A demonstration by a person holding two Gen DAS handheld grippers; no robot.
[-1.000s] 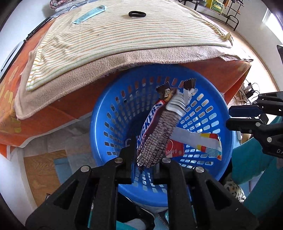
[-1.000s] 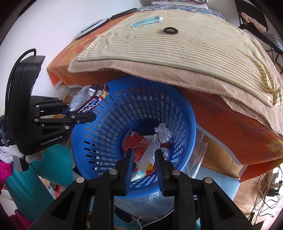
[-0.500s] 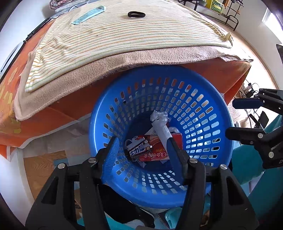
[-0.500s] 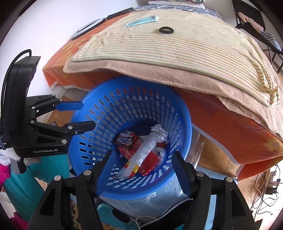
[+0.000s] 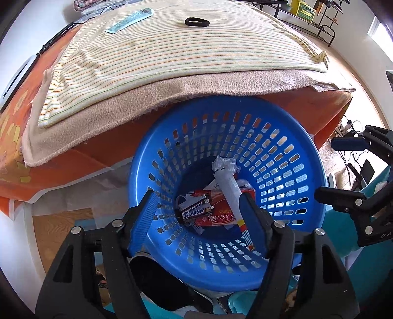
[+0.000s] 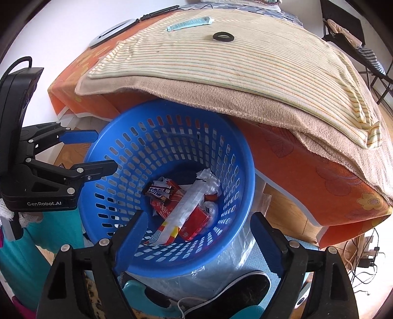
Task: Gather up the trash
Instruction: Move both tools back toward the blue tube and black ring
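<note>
jaws spread, empty: left gripper [image 5: 199, 211], right gripper [image 6: 199, 229] | candy wrapper [image 5: 195, 211], red packet [image 6: 189, 218], white sleeve [image 6: 186, 208] on basket [image 5: 307, 157] floor | table's far end: comb [image 5: 129, 20], black ring [image 5: 197, 22] left, likely not trash

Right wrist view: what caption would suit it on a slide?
Both grippers, right and left, open over a blue basket holding dropped wrappers.
</note>
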